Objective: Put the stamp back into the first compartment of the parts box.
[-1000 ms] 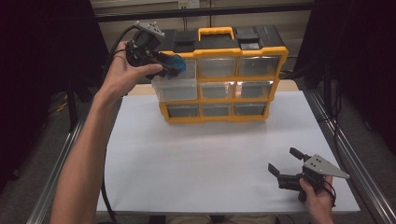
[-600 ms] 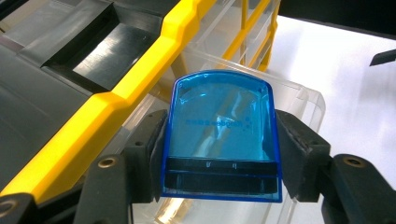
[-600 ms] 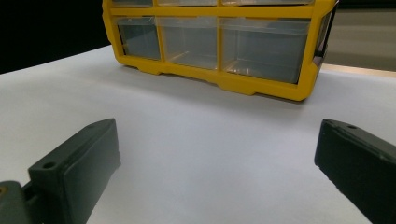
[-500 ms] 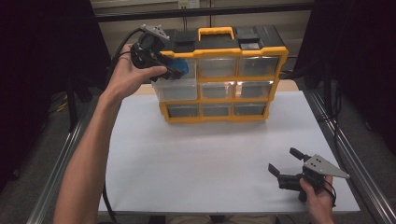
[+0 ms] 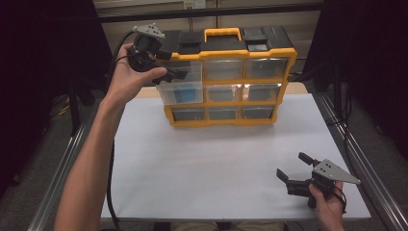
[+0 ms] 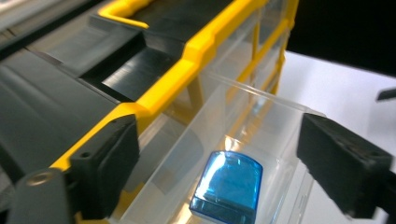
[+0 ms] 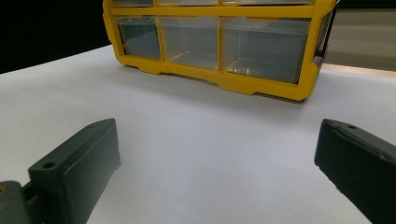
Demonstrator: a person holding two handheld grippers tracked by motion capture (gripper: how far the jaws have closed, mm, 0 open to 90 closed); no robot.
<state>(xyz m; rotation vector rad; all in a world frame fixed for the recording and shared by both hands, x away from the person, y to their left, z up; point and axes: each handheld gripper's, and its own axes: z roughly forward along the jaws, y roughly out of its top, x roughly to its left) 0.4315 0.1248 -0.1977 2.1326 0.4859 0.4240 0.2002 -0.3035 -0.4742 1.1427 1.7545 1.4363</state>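
My left claw (image 5: 174,75) hangs over the pulled-out clear drawer (image 5: 182,91) at the left end of the yellow organizer (image 5: 226,79), which stands at the far edge of the tabletop (image 5: 216,159). Its jaws have just been opening, and they now stand wide apart with nothing pinched between them. In the left gripper view the claw (image 6: 219,168) looks straight down into that drawer (image 6: 261,121), and the blue block (image 6: 228,186) lies on the drawer floor between and below my jaws, free of both pads. From the high view the same blue block (image 5: 186,91) shows through the drawer's clear front, in the middle row of the organizer's left column.

My right claw (image 5: 296,168) sits low at the near right corner of the tabletop, well apart from the organizer. Its jaws are spread wide too, and they hold nothing. In the right gripper view the claw (image 7: 215,163) faces across bare white tabletop (image 7: 196,140) toward the organizer's (image 7: 219,46) bottom row of clear drawers, all pushed in.
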